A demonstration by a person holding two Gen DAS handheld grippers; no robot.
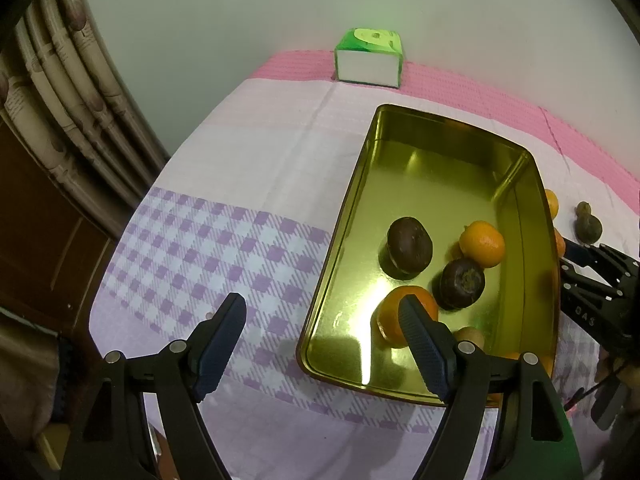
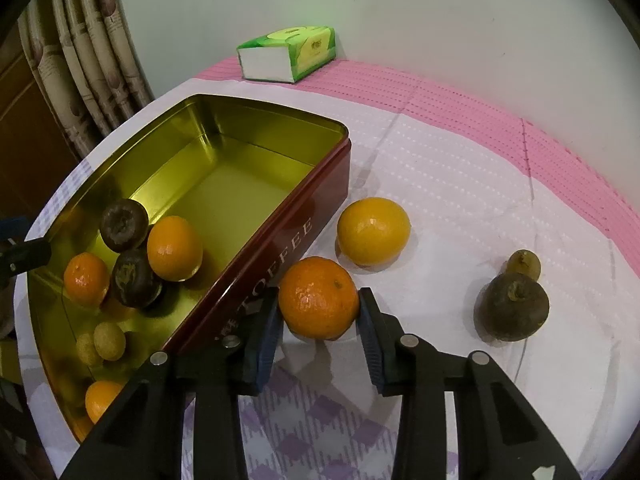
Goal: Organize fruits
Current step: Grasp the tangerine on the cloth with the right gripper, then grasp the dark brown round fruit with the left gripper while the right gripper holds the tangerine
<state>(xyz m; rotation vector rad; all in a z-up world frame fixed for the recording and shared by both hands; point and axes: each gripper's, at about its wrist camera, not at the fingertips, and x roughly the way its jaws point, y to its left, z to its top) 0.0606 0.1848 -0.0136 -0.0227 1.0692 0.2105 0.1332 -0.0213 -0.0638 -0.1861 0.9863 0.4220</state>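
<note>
Right wrist view: right tool (image 2: 319, 310) is closed around an orange (image 2: 318, 303), pads touching both its sides, fruit resting on the counter (image 2: 460, 184) just beside the tin's red outer wall. A paler orange (image 2: 373, 230) sits just behind it; a dark fruit (image 2: 512, 305) and a small greenish one (image 2: 524, 265) lie well apart to the right. Tin (image 2: 256, 160) already holds several oranges, two dark fruits and small yellowish ones. Left wrist view: left tool (image 1: 322, 314) is spread wide and empty, hovering over the tin's (image 1: 348, 216) near left rim. Tissue box (image 2: 287, 53) is noted at the far edge. Step judged: grasp made, lift not yet done. Next move calls for raising the orange clear of the tin wall, carrying it left over the rim, and releasing into bare floor space.
</note>
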